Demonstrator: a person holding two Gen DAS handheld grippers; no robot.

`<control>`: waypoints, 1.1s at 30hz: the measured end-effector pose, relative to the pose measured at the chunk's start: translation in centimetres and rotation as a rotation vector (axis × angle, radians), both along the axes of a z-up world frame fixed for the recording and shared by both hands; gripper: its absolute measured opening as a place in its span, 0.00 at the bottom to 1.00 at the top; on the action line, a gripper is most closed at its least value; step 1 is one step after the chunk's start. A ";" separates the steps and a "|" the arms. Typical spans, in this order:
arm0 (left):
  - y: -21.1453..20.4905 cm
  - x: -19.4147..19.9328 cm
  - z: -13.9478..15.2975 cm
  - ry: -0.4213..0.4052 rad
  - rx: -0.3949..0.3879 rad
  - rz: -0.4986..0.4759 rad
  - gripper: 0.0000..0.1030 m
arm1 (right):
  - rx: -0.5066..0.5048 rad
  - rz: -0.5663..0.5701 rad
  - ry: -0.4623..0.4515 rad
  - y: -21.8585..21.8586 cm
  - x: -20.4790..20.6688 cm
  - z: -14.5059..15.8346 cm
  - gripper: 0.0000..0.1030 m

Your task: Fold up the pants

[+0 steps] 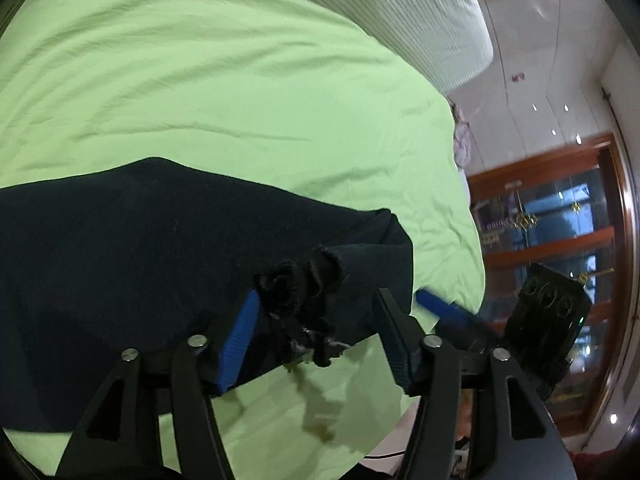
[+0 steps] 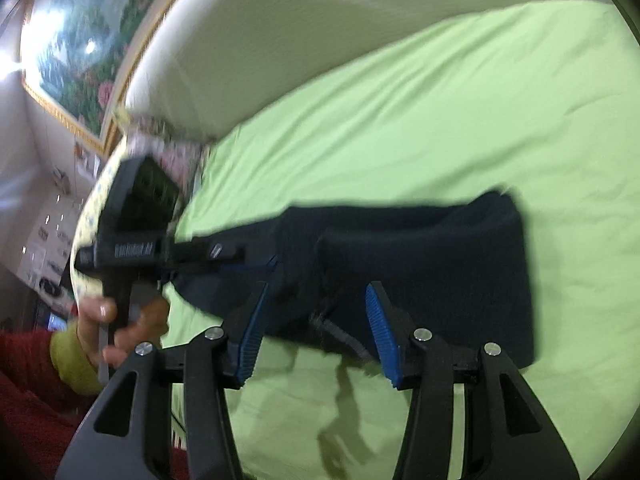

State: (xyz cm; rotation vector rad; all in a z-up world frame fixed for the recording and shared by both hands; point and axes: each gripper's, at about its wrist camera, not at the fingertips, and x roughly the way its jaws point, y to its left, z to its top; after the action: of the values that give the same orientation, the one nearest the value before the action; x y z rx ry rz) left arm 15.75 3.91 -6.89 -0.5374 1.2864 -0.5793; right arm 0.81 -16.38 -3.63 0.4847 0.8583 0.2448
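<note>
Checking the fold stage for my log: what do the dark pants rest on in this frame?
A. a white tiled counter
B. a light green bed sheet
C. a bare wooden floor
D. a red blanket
B: the dark pants lie in a folded bundle on the light green bed sheet, which surrounds them in both wrist views.

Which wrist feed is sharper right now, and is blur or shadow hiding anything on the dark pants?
Left wrist view: mostly sharp; the frayed edge of the dark navy fabric pants reads clearly, and only the other gripper's blue finger at right smears. Right wrist view: motion-blurred throughout, pants edges and the gold-framed painting soft. Both views: fisheye bends the light green bedsheet, and gripper shadows fall on the sheet, not the pants.
</note>
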 end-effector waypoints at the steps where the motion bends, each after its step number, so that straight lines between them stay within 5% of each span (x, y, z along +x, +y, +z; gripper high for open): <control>1: -0.3 -0.1 0.2 0.002 0.010 0.004 0.60 | -0.017 -0.029 -0.015 -0.9 -0.2 0.6 0.49; 7: -3.2 -0.7 0.2 0.002 0.114 -0.007 0.62 | -0.163 -0.168 0.027 -6.0 1.2 1.4 0.49; 18: -5.7 0.3 -3.5 0.042 0.209 0.033 0.55 | -0.319 -0.007 0.183 -5.7 5.8 -3.2 0.42; 22: -6.4 0.9 -4.0 0.021 0.214 0.043 0.23 | -0.361 0.011 0.209 -5.4 6.6 -3.8 0.22; 23: -6.6 0.9 -4.0 0.003 0.230 0.040 0.13 | -0.360 0.014 0.214 -5.4 6.7 -3.9 0.20; 27: -6.6 0.3 -2.6 -0.065 0.224 0.038 0.10 | -0.324 -0.002 0.178 -5.9 6.3 -3.2 0.12; 30: -5.8 -0.2 -1.3 -0.123 0.188 0.043 0.09 | -0.205 -0.091 0.135 -7.6 5.9 -2.4 0.11; 33: -5.2 -0.5 -1.9 -0.102 0.181 0.045 0.09 | -0.130 -0.159 0.134 -8.2 6.1 -3.5 0.11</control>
State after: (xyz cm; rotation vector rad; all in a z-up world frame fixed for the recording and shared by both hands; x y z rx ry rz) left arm 15.28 -1.29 -8.80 -0.3815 1.2132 -0.4424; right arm 6.86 -24.59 -7.17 0.4487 0.9549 0.0100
